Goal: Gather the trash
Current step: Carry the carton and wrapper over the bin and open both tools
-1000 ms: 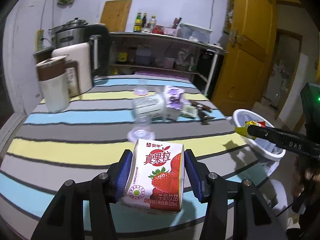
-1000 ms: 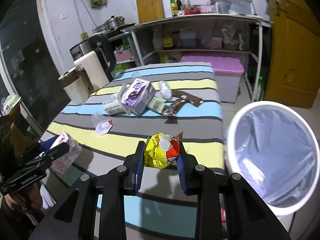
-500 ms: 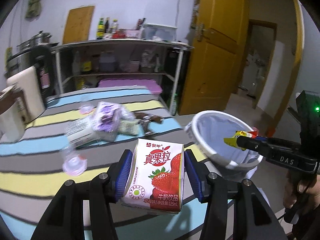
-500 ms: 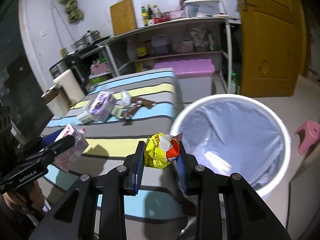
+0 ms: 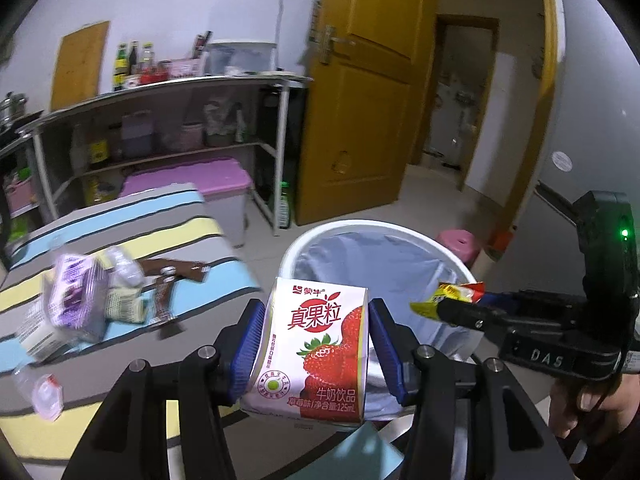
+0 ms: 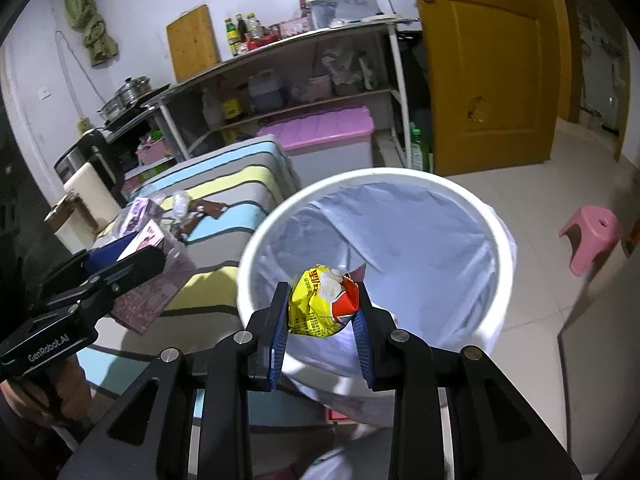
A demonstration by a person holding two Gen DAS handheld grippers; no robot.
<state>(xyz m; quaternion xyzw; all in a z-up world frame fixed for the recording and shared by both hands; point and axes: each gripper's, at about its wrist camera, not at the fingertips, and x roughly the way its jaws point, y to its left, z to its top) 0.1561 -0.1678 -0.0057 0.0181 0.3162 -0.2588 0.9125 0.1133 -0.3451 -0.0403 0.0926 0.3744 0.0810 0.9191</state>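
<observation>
Trash is filling both my tongs: my left gripper (image 5: 316,344) is clenching a strawberry milk carton (image 5: 316,348) upright at the near rim of the white bin (image 6: 496,216), and my right gripper (image 6: 323,314) is squeezing a crumpled yellow wrapper (image 6: 320,306) over the bin's lined opening. More litter, including a purple box (image 5: 74,300), is lying on the striped table (image 5: 120,216) just beside the bin.

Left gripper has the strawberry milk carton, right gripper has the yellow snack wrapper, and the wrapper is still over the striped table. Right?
Not quite. The left gripper does hold the milk carton and the right gripper the yellow snack wrapper, but the right wrist view shows the wrapper over the lined white bin, just inside its near rim, not over the striped table.
</observation>
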